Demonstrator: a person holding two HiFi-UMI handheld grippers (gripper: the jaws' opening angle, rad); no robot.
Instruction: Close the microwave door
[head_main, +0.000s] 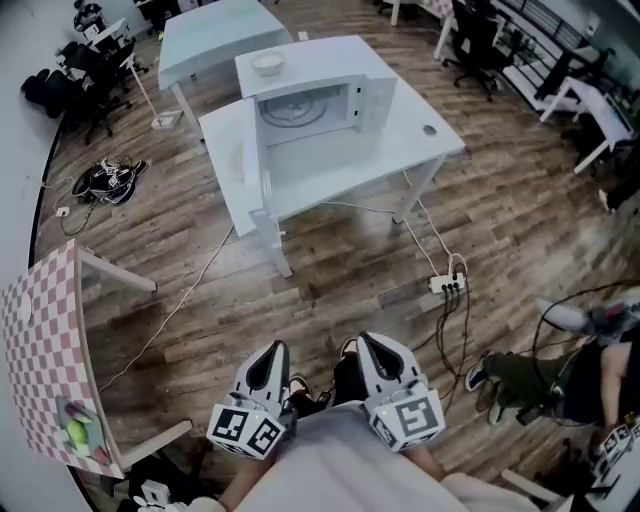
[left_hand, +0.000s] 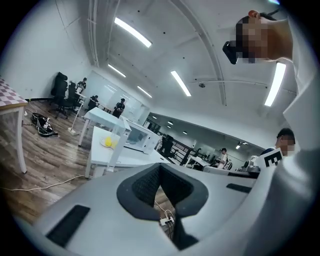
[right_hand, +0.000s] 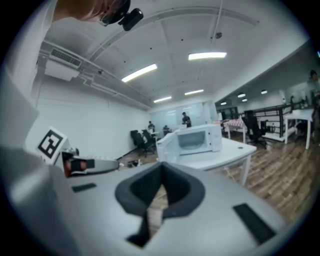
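Head view: the microwave (head_main: 320, 100) stands on a white table (head_main: 430, 140) across the wooden floor. Its door (head_main: 240, 165) is swung wide to the left, so closing has not begun. The left gripper (head_main: 273, 352) and right gripper (head_main: 368, 345) sit low against the person's body, well apart from the microwave, probably just carried for the approach

Left gripper view: the jaws are pressed together at the tips and pinch nothing, with the microwave (left_hand: 140, 137) far beyond

Right gripper view: the jaws likewise meet and are empty, pointing roughly toward the distant microwave (right_hand: 197, 139) and its open door (right_hand: 167, 145)
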